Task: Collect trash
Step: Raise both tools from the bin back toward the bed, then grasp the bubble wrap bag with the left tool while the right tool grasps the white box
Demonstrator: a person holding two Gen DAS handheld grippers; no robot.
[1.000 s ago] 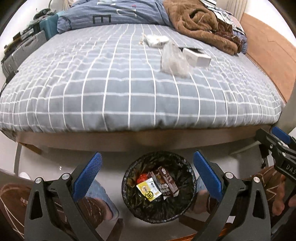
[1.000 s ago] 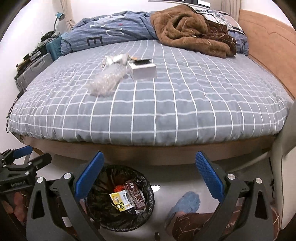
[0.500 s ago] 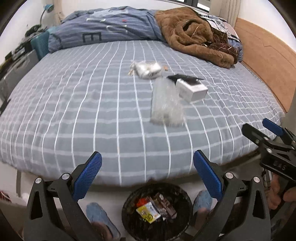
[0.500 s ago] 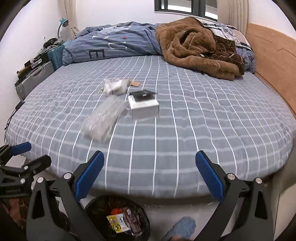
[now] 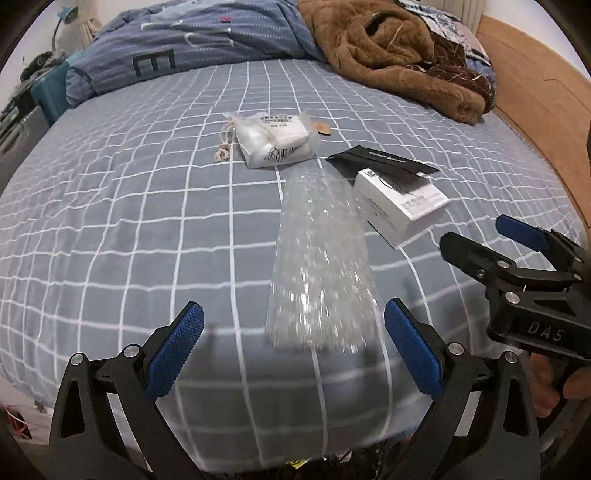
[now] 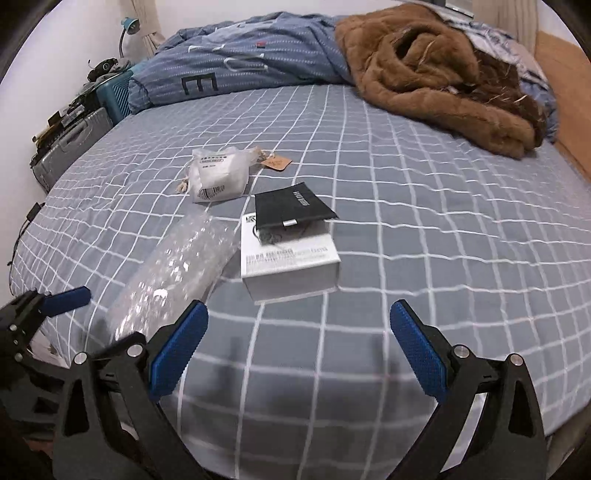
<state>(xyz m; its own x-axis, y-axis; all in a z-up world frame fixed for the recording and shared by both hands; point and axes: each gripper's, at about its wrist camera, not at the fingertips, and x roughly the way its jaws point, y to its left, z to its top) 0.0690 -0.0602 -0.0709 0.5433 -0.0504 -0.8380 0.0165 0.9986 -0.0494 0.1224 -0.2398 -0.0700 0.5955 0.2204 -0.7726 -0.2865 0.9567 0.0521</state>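
Both grippers, left (image 5: 293,349) & right (image 6: 299,345), spread wide, empty; bubble wrap (image 5: 319,266) btwn white box (image 6: 290,264) & left gripper.

My two black hand-held tools with blue grip pads

My left tool (image 5: 293,354) and right tool (image 6: 299,352) have matte black angular arms, silver screws, and textured blue pads (image 5: 173,352); I read white "DAS" lettering on one body, with bare fingers beneath.

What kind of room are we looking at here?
Almost certainly a bedroom: a wide bed with a grey checked sheet, a rumpled blue duvet and brown blanket at its head, and a desk lamp beside it.
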